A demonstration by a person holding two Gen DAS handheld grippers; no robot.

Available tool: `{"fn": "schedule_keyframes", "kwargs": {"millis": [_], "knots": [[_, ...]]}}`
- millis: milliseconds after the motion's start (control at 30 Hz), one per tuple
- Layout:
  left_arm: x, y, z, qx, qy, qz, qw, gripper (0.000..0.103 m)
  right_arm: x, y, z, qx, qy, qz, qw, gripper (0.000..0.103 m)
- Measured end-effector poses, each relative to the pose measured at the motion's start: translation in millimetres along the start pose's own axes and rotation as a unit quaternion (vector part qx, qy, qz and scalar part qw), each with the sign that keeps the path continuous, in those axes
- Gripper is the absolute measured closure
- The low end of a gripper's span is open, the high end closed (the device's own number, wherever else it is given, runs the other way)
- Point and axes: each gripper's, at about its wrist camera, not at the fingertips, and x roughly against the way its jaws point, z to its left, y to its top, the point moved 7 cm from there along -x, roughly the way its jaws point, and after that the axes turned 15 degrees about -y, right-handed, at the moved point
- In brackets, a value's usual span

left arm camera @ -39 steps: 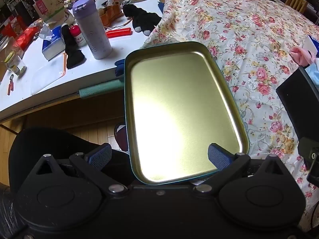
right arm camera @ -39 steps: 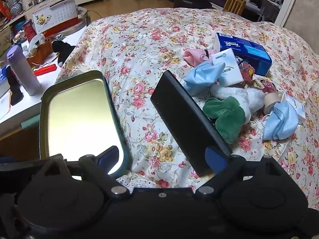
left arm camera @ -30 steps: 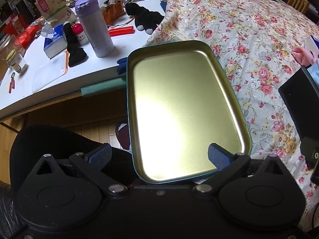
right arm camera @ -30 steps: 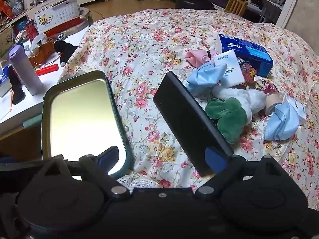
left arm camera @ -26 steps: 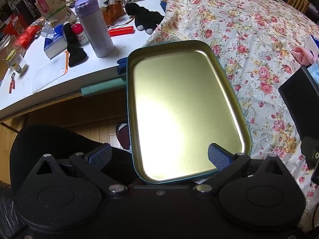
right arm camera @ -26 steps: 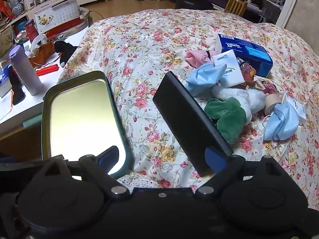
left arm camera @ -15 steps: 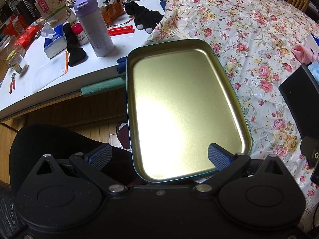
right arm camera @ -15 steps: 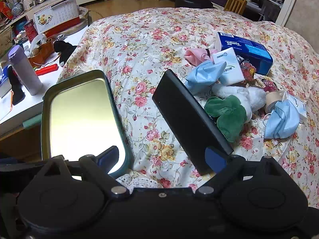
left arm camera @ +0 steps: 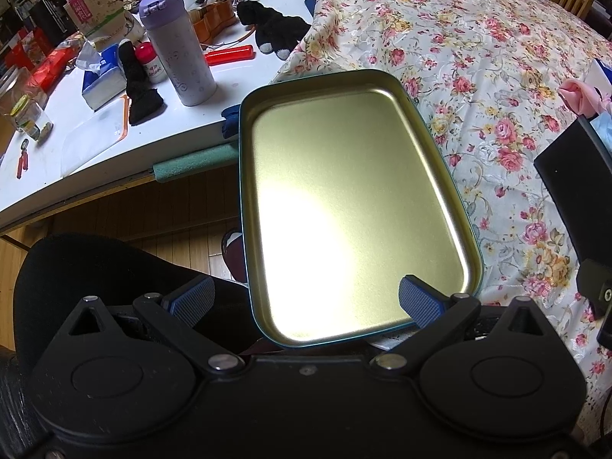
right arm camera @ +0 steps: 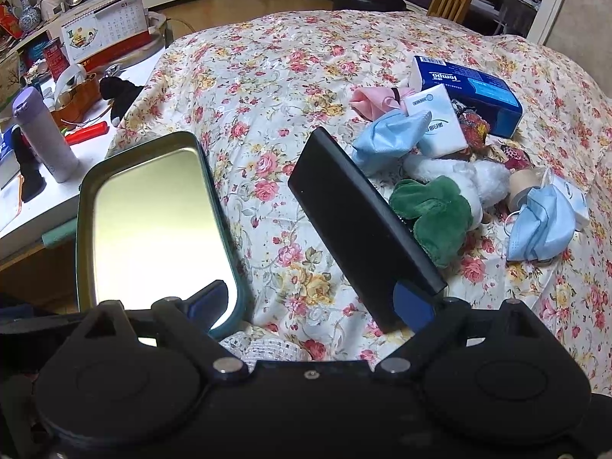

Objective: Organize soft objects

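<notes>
The left gripper points steeply down over a shallow metal tin tray, gold inside with a teal rim. Its jaws stand wide apart: the right pad lies over the tray's near right corner and the left pad hangs clear of the tray's left rim, so nothing is clamped between them. The tray rests at the near left edge of a floral bedspread, its left side reaching past the cloth toward a white desk. On that desk stand a lavender bottle and a black sock.

The right gripper also points down, jaws spread wide and gripping nothing. Its left pad overlaps the tray in this view; its right pad sits just beside the near end of a black flat device that slants up from the bedspread. Whether the pad touches the device cannot be told.

The soft objects lie in a loose pile on the bed, to the right of the black device and well apart from the tray: a green plush toy against a white fluffy piece, a blue face mask, a second blue mask, a pink cloth, a white tissue pack and a blue tissue box.
</notes>
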Motion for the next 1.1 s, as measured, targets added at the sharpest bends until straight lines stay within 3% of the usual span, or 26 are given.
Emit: {"fn": "schedule_keyframes", "kwargs": {"millis": [1100], "knots": [[-4.3,-3.8,-0.7,0.004,-0.007,0.010,0.9999,0.003,-1.4,-0.7,-0.7,0.000,0.001,0.001,1.000,0.010]]}}
